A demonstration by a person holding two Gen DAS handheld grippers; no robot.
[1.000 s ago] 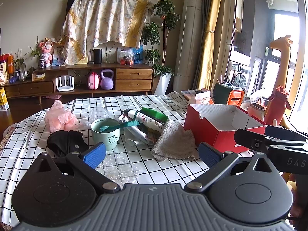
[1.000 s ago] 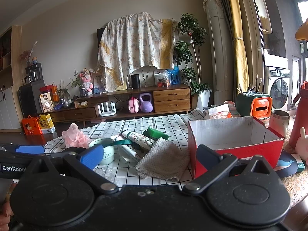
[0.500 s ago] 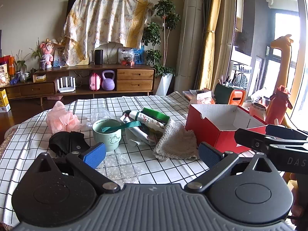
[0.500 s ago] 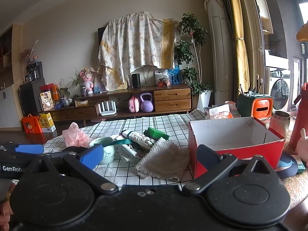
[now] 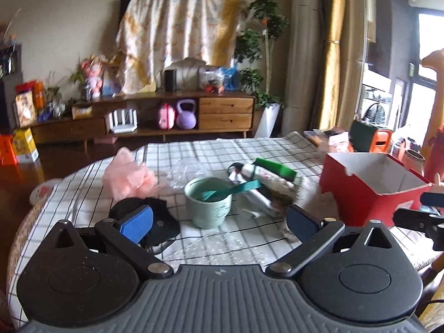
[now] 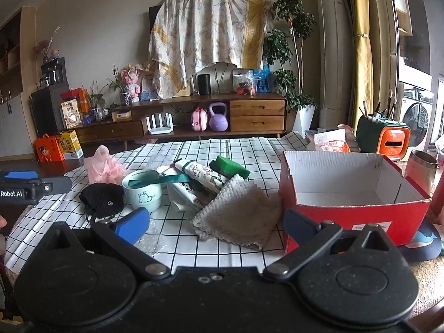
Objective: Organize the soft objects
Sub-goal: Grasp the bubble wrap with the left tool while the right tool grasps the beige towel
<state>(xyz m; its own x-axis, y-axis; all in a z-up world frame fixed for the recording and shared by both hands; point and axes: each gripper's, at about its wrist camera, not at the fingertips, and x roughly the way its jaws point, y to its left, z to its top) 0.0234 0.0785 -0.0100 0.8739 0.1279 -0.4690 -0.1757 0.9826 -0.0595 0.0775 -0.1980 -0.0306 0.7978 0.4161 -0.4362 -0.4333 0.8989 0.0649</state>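
While both tools hang above the near edge of the checked surface (image 6: 249, 149), the left tool (image 5: 219, 222) is spread wide with nothing between its blue pads, and the right tool (image 6: 215, 223) is likewise released and bare. Taking the green mug (image 6: 142, 191) as the landmark: a black pouch (image 6: 101, 198) lies just to its left, a pink puff (image 6: 104, 166) sits behind and left of it, and a teal ribbon (image 6: 163, 179) drapes across its rim. Right of the mug lie a patterned tube (image 6: 202, 176) and a green block (image 6: 229, 168), with a grey knitted cloth (image 6: 238, 213) in front of them. Farther right of the mug stands an open red box (image 6: 358, 213), touching the cloth's edge. Bubble wrap (image 5: 244, 245) lies in front of the mug.
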